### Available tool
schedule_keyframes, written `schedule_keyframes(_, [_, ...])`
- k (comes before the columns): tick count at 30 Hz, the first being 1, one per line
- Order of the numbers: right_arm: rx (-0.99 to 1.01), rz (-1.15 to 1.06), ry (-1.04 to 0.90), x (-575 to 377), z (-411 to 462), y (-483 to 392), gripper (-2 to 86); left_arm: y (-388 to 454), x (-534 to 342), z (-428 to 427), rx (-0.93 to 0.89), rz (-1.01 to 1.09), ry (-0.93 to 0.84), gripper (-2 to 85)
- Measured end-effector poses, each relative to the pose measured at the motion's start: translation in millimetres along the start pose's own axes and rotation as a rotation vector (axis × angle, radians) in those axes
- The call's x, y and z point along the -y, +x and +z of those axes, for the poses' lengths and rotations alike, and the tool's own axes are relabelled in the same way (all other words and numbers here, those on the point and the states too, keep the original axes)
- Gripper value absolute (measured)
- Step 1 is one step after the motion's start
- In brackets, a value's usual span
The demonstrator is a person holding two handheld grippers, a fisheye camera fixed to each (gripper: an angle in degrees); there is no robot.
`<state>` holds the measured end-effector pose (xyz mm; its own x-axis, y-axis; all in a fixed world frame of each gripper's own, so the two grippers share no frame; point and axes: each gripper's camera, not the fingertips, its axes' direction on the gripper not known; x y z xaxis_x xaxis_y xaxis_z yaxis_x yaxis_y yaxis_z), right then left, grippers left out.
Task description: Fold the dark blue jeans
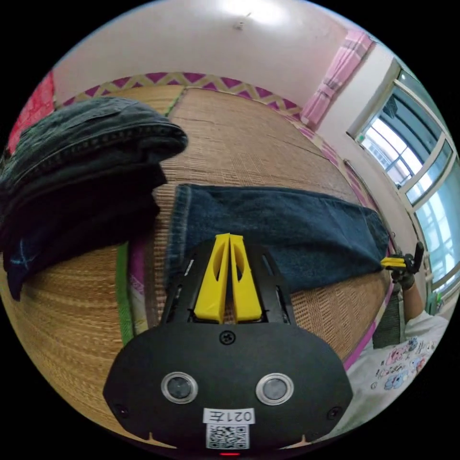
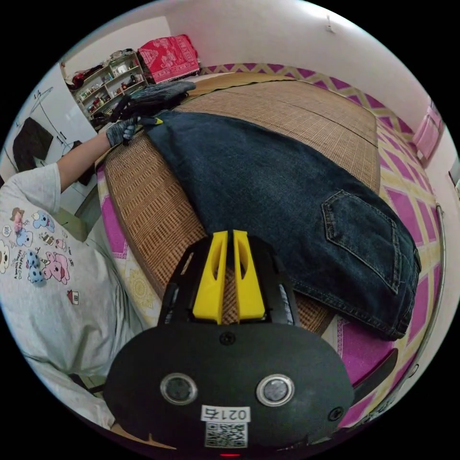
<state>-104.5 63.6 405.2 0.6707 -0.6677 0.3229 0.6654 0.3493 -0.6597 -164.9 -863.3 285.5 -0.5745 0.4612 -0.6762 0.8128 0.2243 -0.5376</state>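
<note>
Yellow jaws of the left gripper [image 1: 229, 235] meet over the hem of the dark blue jeans [image 1: 287, 230]; the right gripper [image 2: 229, 233] likewise sits closed near the waist edge. Jeans lie flat across a woven mat [image 2: 297, 110], beside a stack of folded dark clothes [image 1: 81, 163].

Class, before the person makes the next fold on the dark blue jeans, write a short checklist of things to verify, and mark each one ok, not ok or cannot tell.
1. Jeans spread flat on the woven mat: ok.
2. Left gripper at the hem end, jaws together: ok.
3. Right gripper at the waist end, jaws together: ok.
4. Cloth actually pinched between either pair of jaws: cannot tell.
5. Stack of dark clothes lying apart from the jeans: ok.
</note>
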Motion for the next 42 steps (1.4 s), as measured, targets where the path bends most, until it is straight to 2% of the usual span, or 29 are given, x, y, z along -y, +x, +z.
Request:
schedule_keyframes(4, [0.037, 0.038, 0.077, -1, -14, 5, 1.2, -21, -10, -25, -0.007, -0.072, 0.097, -0.6])
schedule_keyframes(8, [0.071, 0.078, 0.182, -3, -29, 9, 1.5, -39, -27, -39, 0.101, -0.19, 0.102, 2.9])
schedule_keyframes(10, [0.098, 0.095, 0.22, -3, -33, 10, 1.3, -50, -35, -39, 0.051, -0.284, 0.098, 6.0])
schedule_keyframes(12, [0.109, 0.098, 0.229, -1, -33, 7, 1.2, -64, -44, -35, -0.089, -0.406, 0.098, 8.6])
schedule_keyframes(15, [0.131, 0.098, 0.232, 1, -30, 1, 1.3, -72, -50, -24, -0.217, -0.47, 0.095, 9.3])
schedule_keyframes(17, [0.142, 0.096, 0.235, 2, -29, -3, 1.3, -70, -49, -19, -0.201, -0.464, 0.093, 8.3])
schedule_keyframes(22, [0.144, 0.088, 0.238, 6, -27, -17, 1.7, -44, -29, -22, -0.108, -0.314, 0.186, 4.0])
schedule_keyframes(28, [0.129, 0.051, 0.244, 33, -19, -29, 3.7, -29, 8, 16, 0.101, -0.209, -0.014, 5.9])
schedule_keyframes(31, [0.017, -0.035, 0.23, 83, -10, -32, 5.6, -10, 9, 9, 0.098, -0.144, 0.099, 1.8])
schedule_keyframes(32, [-0.01, -0.061, 0.223, 96, -6, -32, 5.9, 8, 12, 3, 0.098, -0.055, 0.174, 0.4])
schedule_keyframes(34, [-0.089, -0.147, 0.193, 151, 13, -25, 6.7, 37, 22, 5, 0.064, 0.085, 0.214, 0.1])
schedule_keyframes(37, [-0.125, -0.22, 0.097, 217, 46, -6, 7.9, 77, 55, 40, -0.008, 0.27, 0.095, 1.9])
schedule_keyframes(42, [-0.147, -0.338, -0.08, 270, 95, 7, 7.3, 116, 97, 106, 0.061, 0.466, -0.06, 6.0])
